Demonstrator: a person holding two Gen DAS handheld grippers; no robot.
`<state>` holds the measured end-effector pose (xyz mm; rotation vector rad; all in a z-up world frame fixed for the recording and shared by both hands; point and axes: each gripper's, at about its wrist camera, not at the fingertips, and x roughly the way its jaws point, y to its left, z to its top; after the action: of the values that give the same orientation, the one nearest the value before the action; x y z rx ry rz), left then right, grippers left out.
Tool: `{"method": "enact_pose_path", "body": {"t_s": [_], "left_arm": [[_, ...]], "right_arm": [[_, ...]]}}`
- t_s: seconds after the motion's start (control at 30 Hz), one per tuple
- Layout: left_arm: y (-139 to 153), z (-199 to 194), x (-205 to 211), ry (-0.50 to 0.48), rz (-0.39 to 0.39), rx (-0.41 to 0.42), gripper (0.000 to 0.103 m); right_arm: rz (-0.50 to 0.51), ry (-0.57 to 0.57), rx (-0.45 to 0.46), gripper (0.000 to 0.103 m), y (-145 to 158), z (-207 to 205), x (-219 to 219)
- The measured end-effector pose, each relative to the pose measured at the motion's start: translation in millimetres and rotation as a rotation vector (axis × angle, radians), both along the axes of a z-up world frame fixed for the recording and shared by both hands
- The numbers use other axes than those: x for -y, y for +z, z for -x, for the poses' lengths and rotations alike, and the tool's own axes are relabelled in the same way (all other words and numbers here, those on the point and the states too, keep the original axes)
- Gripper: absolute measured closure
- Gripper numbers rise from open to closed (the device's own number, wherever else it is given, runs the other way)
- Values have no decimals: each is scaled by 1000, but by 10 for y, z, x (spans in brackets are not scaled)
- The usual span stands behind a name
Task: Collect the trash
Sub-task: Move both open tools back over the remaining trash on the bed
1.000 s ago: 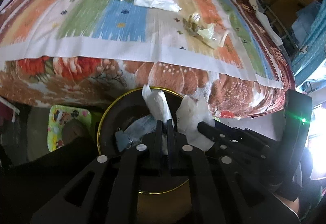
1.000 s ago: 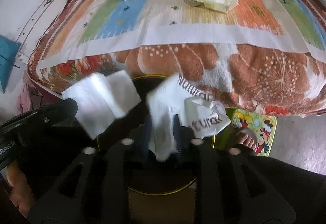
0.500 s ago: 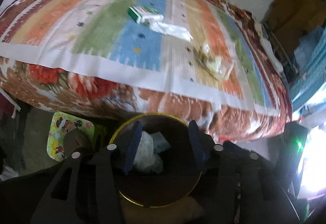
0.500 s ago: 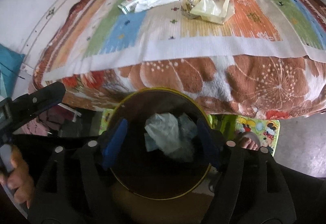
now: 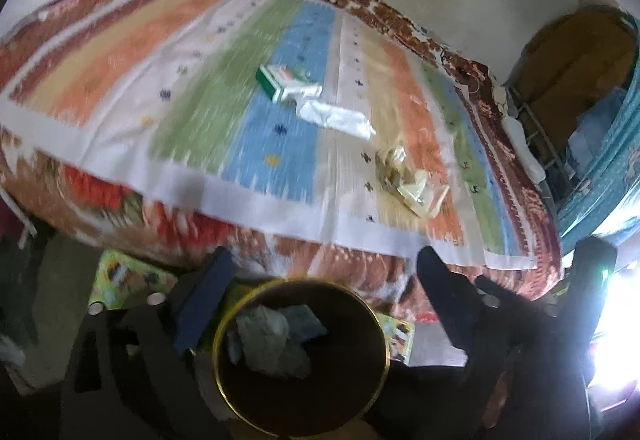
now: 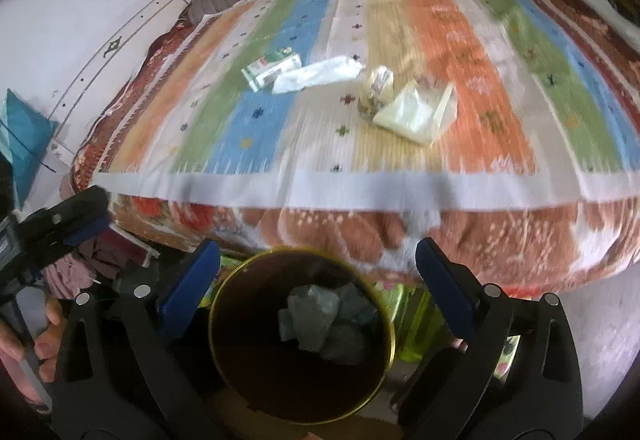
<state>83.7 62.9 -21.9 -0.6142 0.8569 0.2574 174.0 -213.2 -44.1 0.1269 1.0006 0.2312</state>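
Both tools, left [image 5: 320, 304] and right [image 6: 318, 286], gape above the upright bin [image 6: 224, 304] holding crumpled trash [image 6: 324, 320].

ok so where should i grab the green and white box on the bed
Take the green and white box across its two long narrow sides, coming down from above at the end away from the white wrapper. It lies flat on the striped cover, and the wrapper appears to touch its other end, so the outer end looks freest for an open gripper.

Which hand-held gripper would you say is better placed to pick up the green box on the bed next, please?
Probably left. The green box is the leftmost piece of trash, nearest that side. Both the left hand-held gripper and the right hand-held gripper are open and empty above the bin.
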Motion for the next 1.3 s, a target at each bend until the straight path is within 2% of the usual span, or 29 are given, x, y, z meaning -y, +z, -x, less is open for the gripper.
{"method": "enact_pose_path", "body": {"t_s": [0.2,0.37,0.5,0.6,0.67,0.97,1.1,1.3], "left_arm": [[65,-245,-141,12,-91,-42,6],[87,-492,-290,14,-105,-55,6],[51,-748,-434,-2,-68,-47,6],[-11,-880,-591,31,35,10,6],[-48,-950,-659,50,68,25,6],[-336,-1351,-833,62,44,-42,6],[-440,-1470,-921,56,73,-34,7],[-568,-1584,-1030,89,95,-7,7]], "right_arm": [[35,-18,11,9,91,-353,104],[68,-14,37,9,157,-620,147],[57,1,54,9,173,-790,131],[65,8,45,9,129,-908,88],[66,1,49,9,113,-1038,92],[97,-1,22,10,-48,-1504,71],[70,8,-2,10,-127,-1662,15],[94,15,-17,17,-259,-1908,-32]]}}
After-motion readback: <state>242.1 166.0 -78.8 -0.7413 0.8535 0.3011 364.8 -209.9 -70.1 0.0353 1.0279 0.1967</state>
